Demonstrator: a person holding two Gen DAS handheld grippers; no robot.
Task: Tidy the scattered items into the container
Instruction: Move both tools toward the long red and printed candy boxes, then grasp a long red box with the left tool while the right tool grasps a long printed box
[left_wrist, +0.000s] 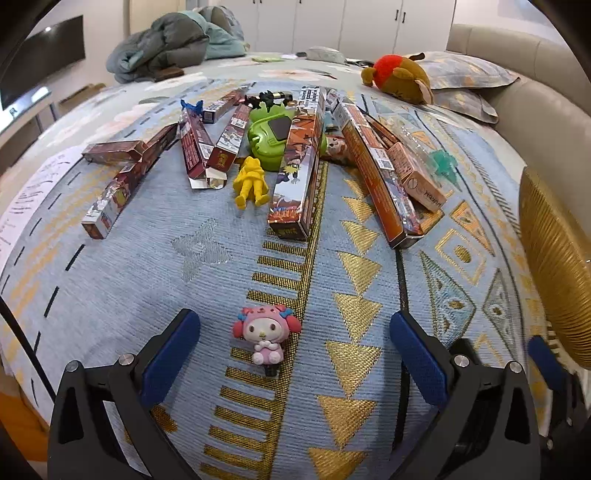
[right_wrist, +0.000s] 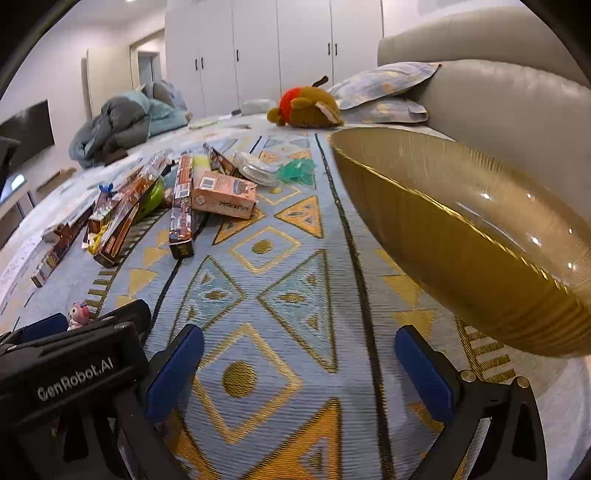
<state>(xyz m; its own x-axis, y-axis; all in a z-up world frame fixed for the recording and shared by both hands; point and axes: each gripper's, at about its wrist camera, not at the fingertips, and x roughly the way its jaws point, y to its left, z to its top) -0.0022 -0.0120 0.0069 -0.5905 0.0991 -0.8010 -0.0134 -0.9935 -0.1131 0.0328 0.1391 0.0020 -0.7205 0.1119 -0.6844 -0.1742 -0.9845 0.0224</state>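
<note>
The pink figurine (left_wrist: 266, 334) is the small toy nearest to me; it lies on the blue and gold patterned blanket (left_wrist: 147, 277), between the two blue pads of my left gripper (left_wrist: 294, 354) and a little ahead of them, touching neither. My left gripper is wide open and holds nothing. In the right wrist view the same figurine (right_wrist: 78, 314) shows just behind the black body of the left gripper (right_wrist: 70, 365), where I can read the white writing "GenRobot.AI". My right gripper (right_wrist: 299, 369) is also wide open and empty, above the bare blanket (right_wrist: 280, 258). The golden bowl (right_wrist: 461, 236) stands to my right on the blanket, with ribbed walls, and I see nothing inside the part that shows. Farther away the other items are scattered in a group: long printed boxes (left_wrist: 295, 162), a yellow figure (left_wrist: 251, 181), a green toy (left_wrist: 269, 136) and a pinkish carton (right_wrist: 225, 195). The carton has some letters on its end, but I cannot read them surely. A brown and red plush toy (left_wrist: 400, 75) lies near the pillows (left_wrist: 461, 74).
</note>
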